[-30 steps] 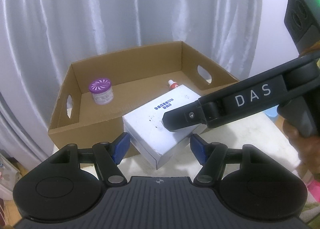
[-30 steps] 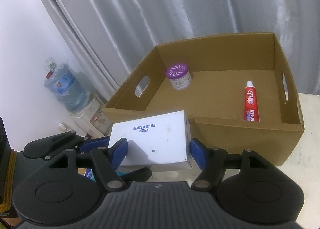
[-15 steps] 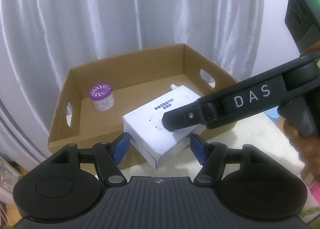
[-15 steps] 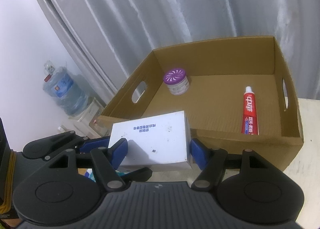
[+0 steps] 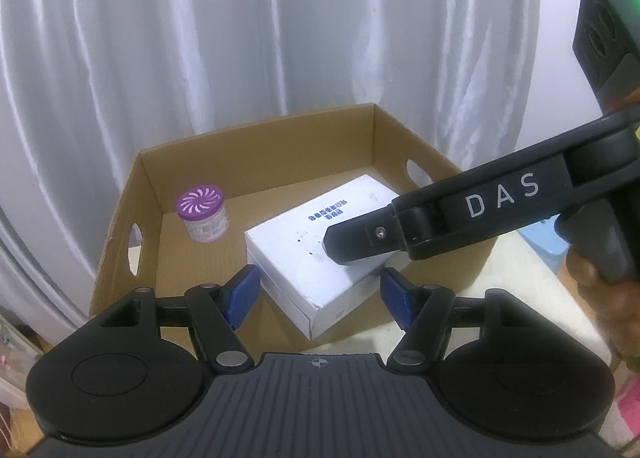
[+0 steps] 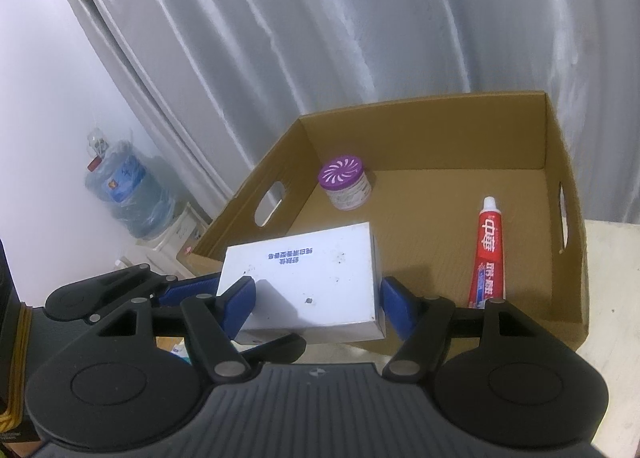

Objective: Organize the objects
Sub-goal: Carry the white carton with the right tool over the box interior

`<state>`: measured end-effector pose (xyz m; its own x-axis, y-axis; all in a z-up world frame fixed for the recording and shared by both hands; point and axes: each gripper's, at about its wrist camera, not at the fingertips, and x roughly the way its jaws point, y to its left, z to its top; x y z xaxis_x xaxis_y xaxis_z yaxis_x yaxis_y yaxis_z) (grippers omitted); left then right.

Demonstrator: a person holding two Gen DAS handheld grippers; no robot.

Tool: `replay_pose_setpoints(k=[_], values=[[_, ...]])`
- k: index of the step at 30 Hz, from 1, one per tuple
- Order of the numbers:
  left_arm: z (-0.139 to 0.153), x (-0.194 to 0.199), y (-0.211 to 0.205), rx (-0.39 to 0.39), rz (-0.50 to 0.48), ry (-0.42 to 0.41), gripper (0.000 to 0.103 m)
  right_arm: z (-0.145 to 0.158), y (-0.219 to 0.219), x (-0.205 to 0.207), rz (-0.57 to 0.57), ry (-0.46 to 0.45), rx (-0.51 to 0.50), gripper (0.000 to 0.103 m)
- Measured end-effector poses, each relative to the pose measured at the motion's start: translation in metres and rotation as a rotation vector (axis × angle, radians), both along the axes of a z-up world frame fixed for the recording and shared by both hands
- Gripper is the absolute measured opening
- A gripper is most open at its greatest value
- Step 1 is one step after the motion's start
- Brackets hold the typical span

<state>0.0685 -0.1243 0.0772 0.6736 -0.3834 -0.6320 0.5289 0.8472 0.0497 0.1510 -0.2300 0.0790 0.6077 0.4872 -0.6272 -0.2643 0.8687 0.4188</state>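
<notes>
My right gripper (image 6: 314,296) is shut on a white box (image 6: 308,278) with blue print and holds it above the near left part of the open cardboard box (image 6: 424,108). The white box also shows in the left wrist view (image 5: 316,242), with the right gripper's black arm (image 5: 460,214) across it. My left gripper (image 5: 320,292) is open and empty, just behind the white box. Inside the cardboard box (image 5: 256,130) stand a purple-lidded jar (image 6: 346,182), also in the left wrist view (image 5: 202,212), and a red toothpaste tube (image 6: 488,254) lying by the right wall.
Grey curtains (image 5: 240,38) hang behind the cardboard box. The box sits on a pale table (image 6: 612,298). A blue water bottle (image 6: 124,190) stands on the floor far left. A hand (image 5: 600,298) grips the right tool.
Both grippers have moved forward and up toward the cardboard box. The white box, held by the right gripper, is now over the box's near wall and interior.
</notes>
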Motion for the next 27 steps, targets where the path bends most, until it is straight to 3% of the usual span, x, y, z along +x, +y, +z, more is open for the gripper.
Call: replay_pose_setpoints(k=[27], values=[[0.006,0.012,-0.02,-0.044,0.003,-0.004,0.066,0.013,-0.021,0.017,-0.009,0.002,-0.039,0.073]])
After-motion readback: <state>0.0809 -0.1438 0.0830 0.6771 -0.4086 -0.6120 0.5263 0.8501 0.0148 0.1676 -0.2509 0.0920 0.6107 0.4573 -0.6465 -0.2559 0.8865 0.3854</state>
